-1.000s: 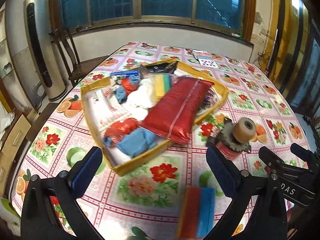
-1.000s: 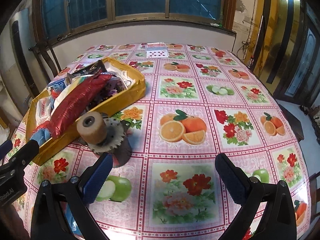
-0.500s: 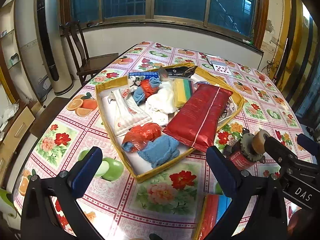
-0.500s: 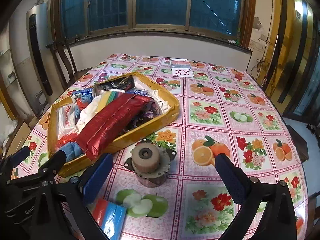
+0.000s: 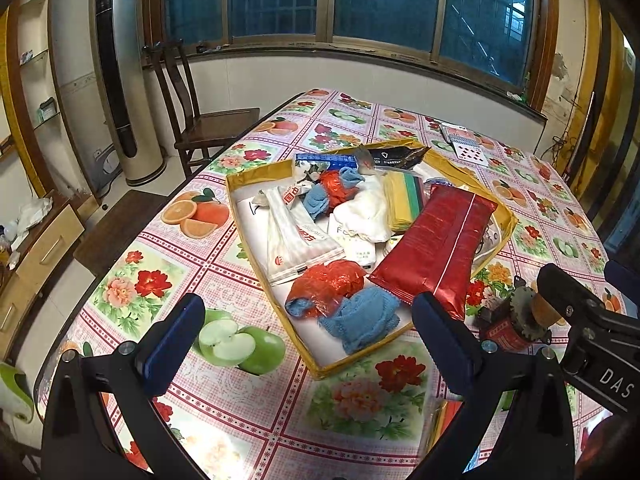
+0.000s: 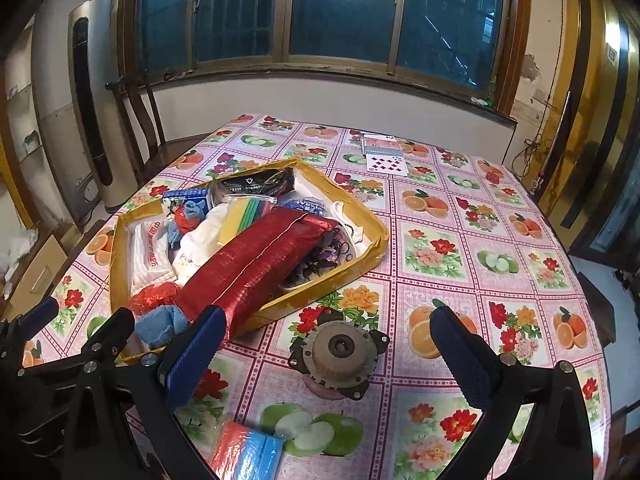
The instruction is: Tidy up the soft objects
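A yellow fabric box point(image 5: 256, 174) point(image 6: 360, 258) on the floral tablecloth holds soft things: a long red foil pack point(image 5: 436, 244) point(image 6: 256, 264), a blue knitted cloth point(image 5: 360, 320) point(image 6: 160, 322), red crumpled bags point(image 5: 328, 284), white cloth point(image 5: 364, 210) and a white plastic bag point(image 5: 296, 236). A red and blue pack point(image 6: 248, 454) lies on the table near me, outside the box. My left gripper point(image 5: 308, 338) hangs open above the box's near end, holding nothing. My right gripper point(image 6: 328, 350) is open too, empty, above a metal geared part point(image 6: 340, 354) point(image 5: 516, 320).
Playing cards point(image 6: 382, 156) point(image 5: 464, 144) lie at the table's far side. A wooden chair point(image 5: 200, 120) and a tall standing air conditioner point(image 5: 116, 92) stand to the left of the table. A low cabinet point(image 5: 36, 248) is at far left.
Both grippers have pulled back and risen, so more of the table and room shows. The box and its contents stay put. Jaws remain open throughout.
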